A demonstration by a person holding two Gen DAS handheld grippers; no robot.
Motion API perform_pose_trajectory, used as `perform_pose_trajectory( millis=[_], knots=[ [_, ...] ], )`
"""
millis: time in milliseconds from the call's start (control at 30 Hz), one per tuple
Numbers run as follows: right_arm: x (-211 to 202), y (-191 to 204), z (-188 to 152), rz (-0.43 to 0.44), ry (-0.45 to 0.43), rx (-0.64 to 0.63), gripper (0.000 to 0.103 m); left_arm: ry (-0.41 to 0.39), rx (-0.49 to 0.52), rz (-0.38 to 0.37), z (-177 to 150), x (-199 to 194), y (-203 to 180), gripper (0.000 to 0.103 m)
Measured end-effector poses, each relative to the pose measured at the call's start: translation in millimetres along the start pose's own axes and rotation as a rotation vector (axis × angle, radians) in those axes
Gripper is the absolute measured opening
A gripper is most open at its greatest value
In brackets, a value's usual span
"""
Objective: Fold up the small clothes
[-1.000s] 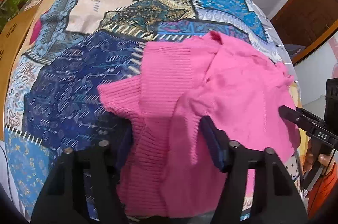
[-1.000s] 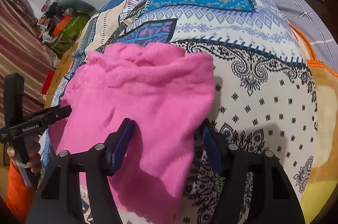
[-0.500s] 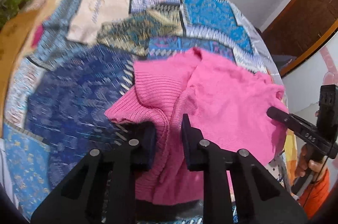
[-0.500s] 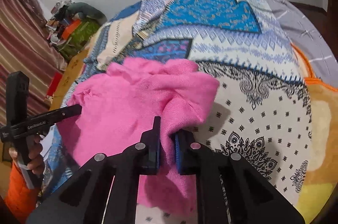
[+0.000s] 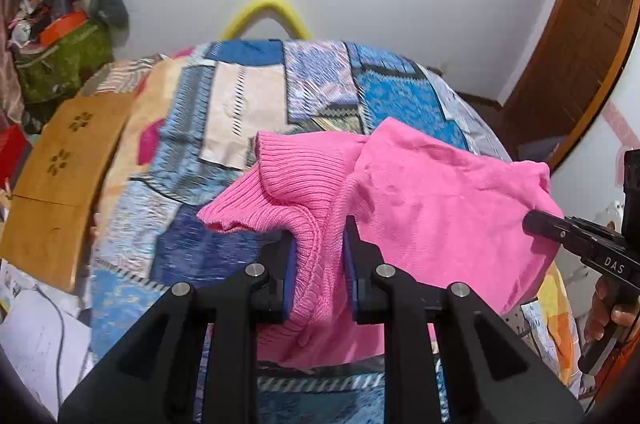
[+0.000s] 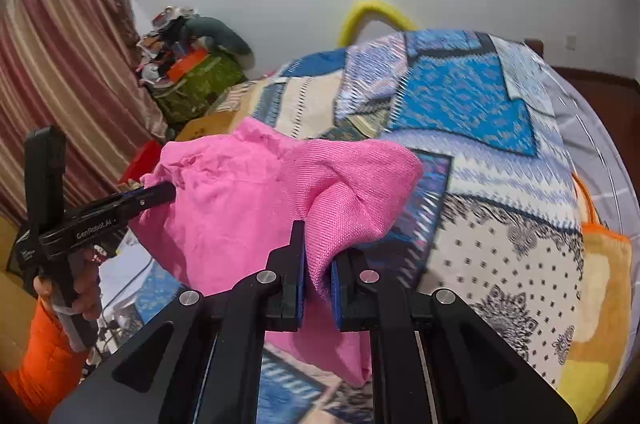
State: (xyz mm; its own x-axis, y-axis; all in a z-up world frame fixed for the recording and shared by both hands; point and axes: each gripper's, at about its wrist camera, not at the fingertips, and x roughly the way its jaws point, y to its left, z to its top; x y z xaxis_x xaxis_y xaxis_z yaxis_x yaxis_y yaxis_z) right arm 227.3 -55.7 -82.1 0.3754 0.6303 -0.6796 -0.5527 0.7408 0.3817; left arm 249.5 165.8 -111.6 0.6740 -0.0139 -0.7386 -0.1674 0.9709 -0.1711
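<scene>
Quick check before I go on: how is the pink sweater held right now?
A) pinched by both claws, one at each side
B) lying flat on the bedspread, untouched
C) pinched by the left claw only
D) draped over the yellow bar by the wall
A: the left claw is shut on the ribbed edge of the pink sweater, and the right claw is shut on its other side.

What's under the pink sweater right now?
Under the lifted pink sweater shows the patchwork bedspread; the patch directly behind the hanging cloth is covered.
</scene>
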Motion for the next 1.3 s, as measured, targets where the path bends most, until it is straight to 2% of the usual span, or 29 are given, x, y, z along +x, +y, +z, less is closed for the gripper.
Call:
perform_pose_trajectory(
  millis=[167, 300, 500, 700, 867, 1000, 1167, 1300],
  knots=[
    [12, 32, 2, 0.028, 0.013, -0.030, 0.009, -0.002, -0.028, 0.023, -6, -18, 32, 0.020],
    [40, 46, -7, 0.040, 0.062, -0.036, 0.009, 0.047, -0.049, 0.040, -19, -11, 56, 0.020],
    [86, 46, -26, 0.037, 0.162, -0.002, 0.009, 0.172, -0.117, 0.027, -45, 32, 91, 0.020],
    [108, 25, -33, 0.005, 0.195, 0.043, 0.009, 0.255, -0.162, 0.054, -66, 74, 115, 0.021],
    [106, 13, -37, -0.071, 0.199, 0.036, 0.011, 0.256, -0.182, 0.145, -70, 80, 134, 0.021],
    [91, 6, -39, -0.105, 0.182, 0.037, 0.011, 0.235, -0.182, 0.190, -68, 66, 145, 0.021],
    [54, 16, -31, -0.096, 0.096, 0.022, 0.011, 0.146, -0.144, 0.204, -58, 22, 136, 0.021],
    [22, 37, -22, -0.070, 0.009, -0.015, 0.011, 0.053, -0.110, 0.180, -47, -21, 116, 0.021]
  ],
)
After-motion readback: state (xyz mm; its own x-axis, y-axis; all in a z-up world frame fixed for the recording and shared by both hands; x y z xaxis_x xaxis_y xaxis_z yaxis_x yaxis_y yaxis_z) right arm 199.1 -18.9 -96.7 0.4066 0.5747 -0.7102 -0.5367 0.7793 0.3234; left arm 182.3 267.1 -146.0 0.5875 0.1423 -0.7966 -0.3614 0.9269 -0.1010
